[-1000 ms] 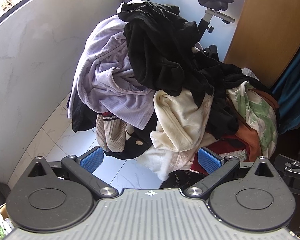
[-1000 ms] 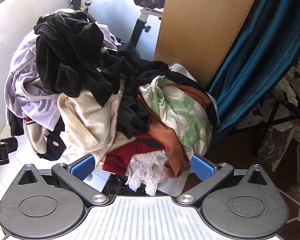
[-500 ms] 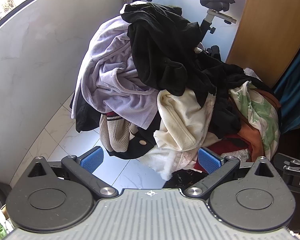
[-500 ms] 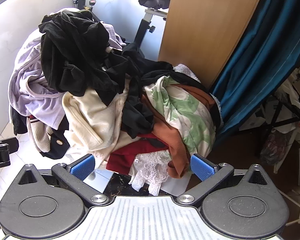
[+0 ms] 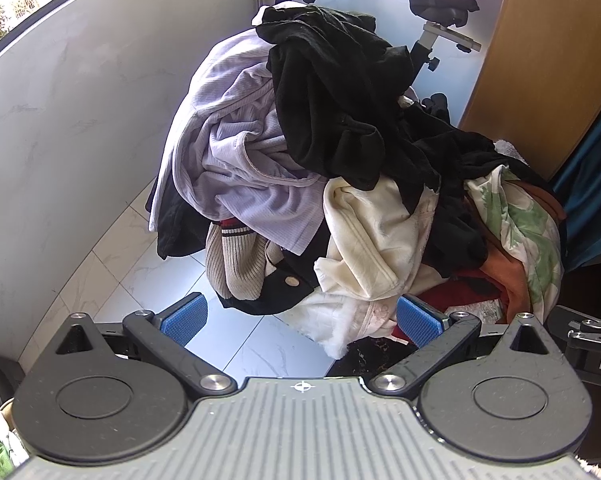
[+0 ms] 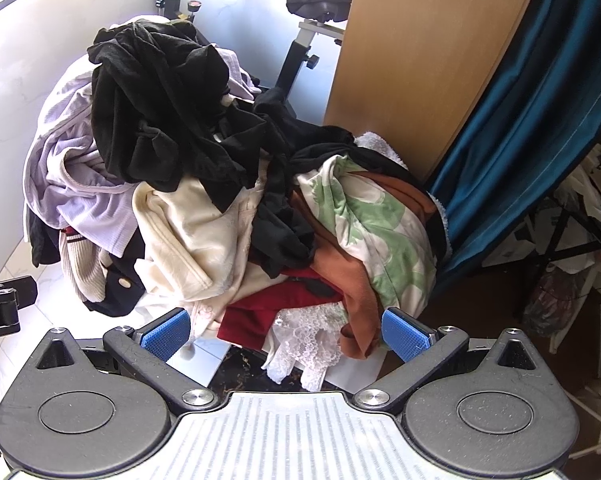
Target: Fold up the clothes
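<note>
Right now I have both sets of jaws spread wide and empty. My left gripper (image 5: 300, 316) faces the foot of the clothes pile (image 5: 340, 168), with the cream fleece garment (image 5: 372, 240) just ahead of its right pad, drooping lengthwise toward the floor tiles (image 5: 236, 336). My right gripper (image 6: 284, 330) sits nearest the white lace piece (image 6: 304, 344) and dark red garment (image 6: 252, 312) at the pile's near edge. Higher on the pile: a ribbed lilac top (image 5: 236, 160), a limp black garment (image 5: 340, 92) at the crest, a leaf-print cloth (image 6: 372, 220). I judge the left nearer the cream one.
</note>
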A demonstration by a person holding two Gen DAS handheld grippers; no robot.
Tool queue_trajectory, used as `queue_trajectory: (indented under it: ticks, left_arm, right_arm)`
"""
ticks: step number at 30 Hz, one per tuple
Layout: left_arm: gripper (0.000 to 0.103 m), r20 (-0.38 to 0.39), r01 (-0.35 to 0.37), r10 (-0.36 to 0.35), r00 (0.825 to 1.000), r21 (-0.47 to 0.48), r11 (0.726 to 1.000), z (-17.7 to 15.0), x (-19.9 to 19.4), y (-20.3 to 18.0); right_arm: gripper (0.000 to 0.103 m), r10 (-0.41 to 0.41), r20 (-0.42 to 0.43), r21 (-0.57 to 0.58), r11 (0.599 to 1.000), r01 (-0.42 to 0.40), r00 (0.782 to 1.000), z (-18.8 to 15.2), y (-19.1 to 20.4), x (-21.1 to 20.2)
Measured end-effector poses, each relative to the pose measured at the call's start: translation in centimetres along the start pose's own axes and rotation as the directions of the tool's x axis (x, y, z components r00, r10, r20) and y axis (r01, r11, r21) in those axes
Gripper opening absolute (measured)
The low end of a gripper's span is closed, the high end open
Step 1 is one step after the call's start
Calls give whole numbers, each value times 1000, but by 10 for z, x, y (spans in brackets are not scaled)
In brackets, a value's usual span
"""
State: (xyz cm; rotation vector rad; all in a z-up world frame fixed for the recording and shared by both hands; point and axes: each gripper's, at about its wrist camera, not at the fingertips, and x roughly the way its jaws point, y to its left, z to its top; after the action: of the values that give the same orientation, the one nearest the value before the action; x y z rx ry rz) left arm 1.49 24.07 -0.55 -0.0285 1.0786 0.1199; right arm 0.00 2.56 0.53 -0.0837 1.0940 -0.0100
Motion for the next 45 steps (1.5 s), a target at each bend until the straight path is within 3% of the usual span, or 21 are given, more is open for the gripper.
queue_trajectory:
  ticks: [25,45]
  left_arm:
    - [102,-43,9,-10,999,-26,1000,1,11,5]
    - [102,-34,-16,15,999,-33,999,6,8,5]
  right_arm:
    - [102,-1,-38,-1,1000,1,999,3,2,9]
    - [102,12,-38,6,1000,-12,999,9,0,10]
